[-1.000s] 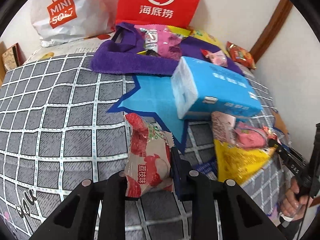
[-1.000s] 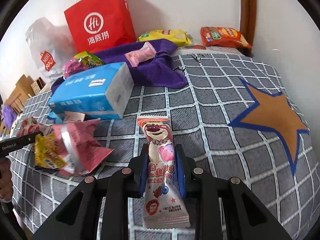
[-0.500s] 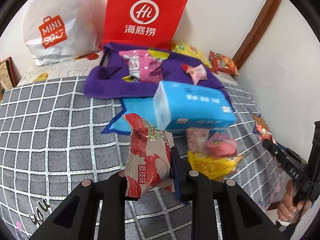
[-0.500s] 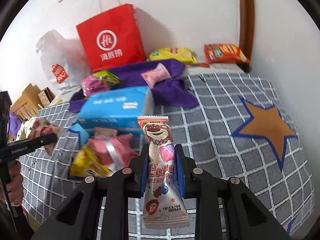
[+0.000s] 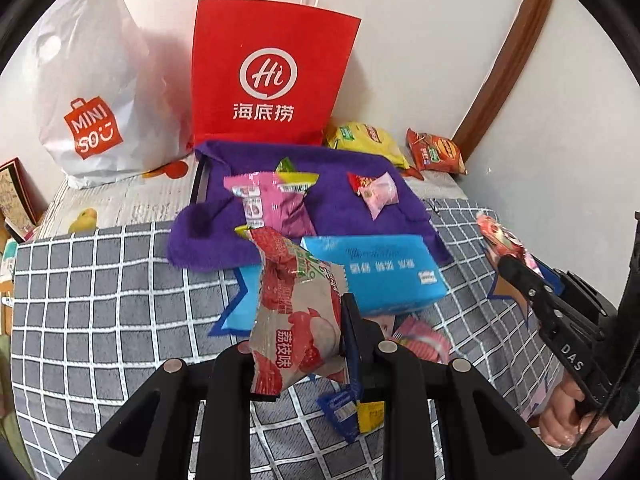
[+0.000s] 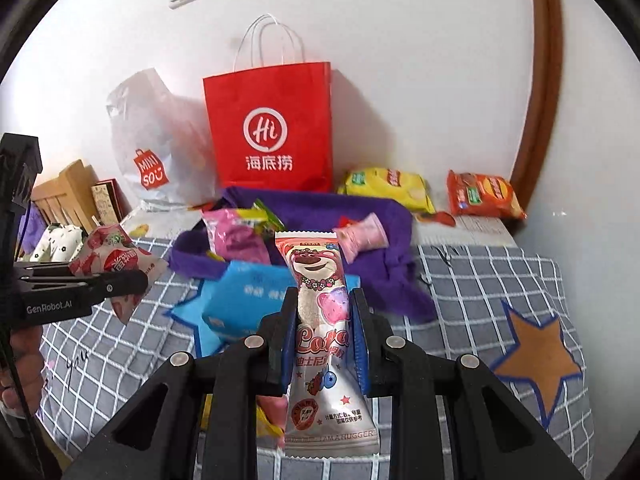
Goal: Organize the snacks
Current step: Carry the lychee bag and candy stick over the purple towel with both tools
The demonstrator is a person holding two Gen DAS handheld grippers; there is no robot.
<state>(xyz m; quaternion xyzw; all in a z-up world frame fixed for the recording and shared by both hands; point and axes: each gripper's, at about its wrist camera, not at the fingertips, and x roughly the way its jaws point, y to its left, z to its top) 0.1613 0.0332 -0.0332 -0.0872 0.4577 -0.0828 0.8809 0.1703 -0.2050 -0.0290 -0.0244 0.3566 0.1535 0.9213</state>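
Observation:
My left gripper (image 5: 298,332) is shut on a red and white lychee snack packet (image 5: 296,304), held above the checked bedspread (image 5: 100,312); it also shows in the right wrist view (image 6: 116,260). My right gripper (image 6: 322,320) is shut on a pink bear Lotso snack packet (image 6: 320,320), held upright above the bed. A red paper Hi bag (image 5: 268,80) stands at the back against the wall, seen also in the right wrist view (image 6: 272,128). In front of it lies a purple cloth (image 5: 328,200) with a pink packet (image 5: 272,208) and a small pink candy packet (image 5: 378,192).
A blue tissue pack (image 5: 384,276) lies mid-bed with loose pink and yellow packets (image 5: 420,340) below it. A white Miniso bag (image 5: 100,100) stands back left. Yellow (image 5: 368,140) and orange (image 5: 436,152) chip bags lie by the wall. Brown trim (image 5: 508,52) runs up at the right.
Both grippers have risen and drawn back from the bed with their packets still held. The red bag and wall now fill more of both views.

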